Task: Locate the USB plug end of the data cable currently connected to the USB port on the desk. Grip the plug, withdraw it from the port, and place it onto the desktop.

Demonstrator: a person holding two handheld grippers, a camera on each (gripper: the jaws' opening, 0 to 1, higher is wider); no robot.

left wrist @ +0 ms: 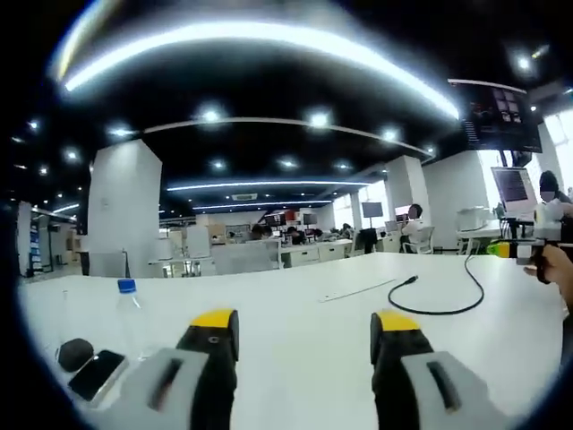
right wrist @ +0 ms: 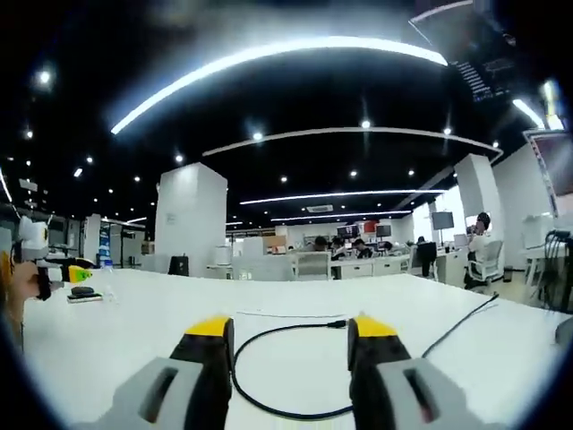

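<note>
A black data cable point(left wrist: 436, 311) lies in a loop on the white desk point(left wrist: 295, 296). Its plug end point(left wrist: 410, 280) rests free on the desktop, ahead and right of my left gripper point(left wrist: 305, 324), which is open with nothing between its jaws. In the right gripper view the cable point(right wrist: 243, 345) curls between and under the jaws of my right gripper point(right wrist: 291, 330), also open. The plug end point(right wrist: 337, 323) lies just beyond the gap, near the right jaw. The cable's other end runs off toward the desk's far edge; no port is visible.
At the left on the desk stand a clear water bottle point(left wrist: 131, 313), a phone point(left wrist: 97, 374) and a dark round object point(left wrist: 75, 354). A thin pale wire point(left wrist: 358, 289) lies beyond the cable. A hand point(left wrist: 557, 269) holds the other gripper point(left wrist: 543, 220) at the right. Office desks and people are behind.
</note>
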